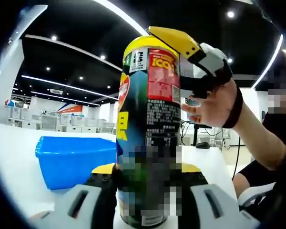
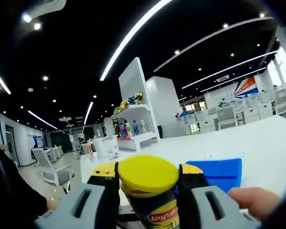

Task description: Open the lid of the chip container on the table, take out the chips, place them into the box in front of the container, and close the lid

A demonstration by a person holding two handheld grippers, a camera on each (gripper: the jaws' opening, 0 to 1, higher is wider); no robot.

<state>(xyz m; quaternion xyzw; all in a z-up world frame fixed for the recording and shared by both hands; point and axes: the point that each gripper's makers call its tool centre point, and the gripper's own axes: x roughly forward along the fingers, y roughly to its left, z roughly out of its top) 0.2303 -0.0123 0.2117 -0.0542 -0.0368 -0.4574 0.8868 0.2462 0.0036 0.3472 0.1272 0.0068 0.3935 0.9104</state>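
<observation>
A tall chip can (image 1: 150, 124) with a red and yellow label stands upright on the white table (image 1: 14, 148). My left gripper (image 1: 148, 188) is shut on its lower body. From the upper right comes my right gripper (image 1: 181, 45), held by a hand, its yellow jaw resting at the can's top. In the right gripper view the yellow lid (image 2: 148, 172) sits tight between the two jaws of my right gripper (image 2: 148, 183). The blue box (image 1: 76, 160) lies on the table just beside the can and appears again past the lid as the same blue box (image 2: 217, 171).
A person (image 1: 271, 143) sits at the right of the table, forearm reaching in. A fingertip (image 2: 250, 200) shows low on the right. Shelves (image 2: 133, 129), desks and office chairs (image 2: 50, 169) stand farther back.
</observation>
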